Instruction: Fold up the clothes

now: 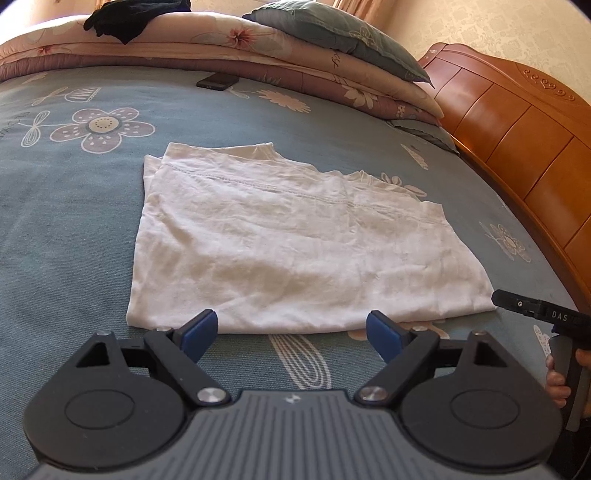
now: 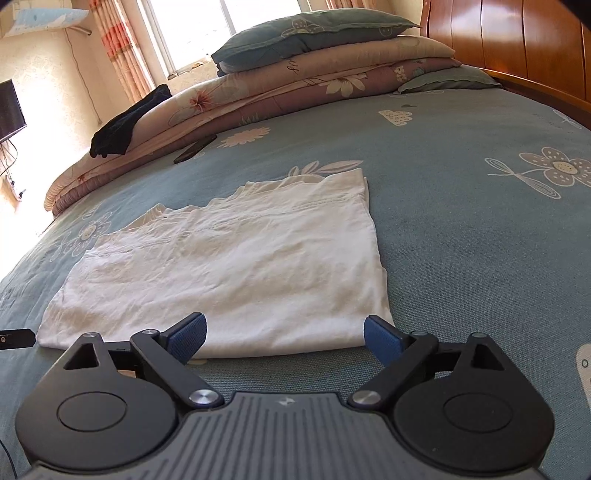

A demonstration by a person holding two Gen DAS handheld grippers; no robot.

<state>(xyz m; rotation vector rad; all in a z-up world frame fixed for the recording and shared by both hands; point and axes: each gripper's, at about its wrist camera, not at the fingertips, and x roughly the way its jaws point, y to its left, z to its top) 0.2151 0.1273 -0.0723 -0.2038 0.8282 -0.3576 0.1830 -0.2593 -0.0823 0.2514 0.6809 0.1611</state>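
A white garment (image 1: 280, 236) lies folded into a rough rectangle on the blue flowered bedsheet (image 1: 66, 221). My left gripper (image 1: 291, 330) stands open just short of the fold's near edge, with nothing between its blue pads (image 1: 199, 332). In the right wrist view the same white garment (image 2: 236, 266) lies ahead. My right gripper (image 2: 284, 338) is open over its near right corner, and its pads (image 2: 380, 336) press on nothing. The right gripper's black tip (image 1: 517, 304) shows at the left wrist view's right edge, held by a hand (image 1: 557, 380).
Folded quilts (image 1: 258, 48) and a grey-green pillow (image 1: 340, 33) are stacked at the far side of the bed. A dark garment (image 1: 129, 18) lies on the quilts and a black phone (image 1: 218, 80) beside them. A wooden headboard (image 1: 517, 122) borders the right.
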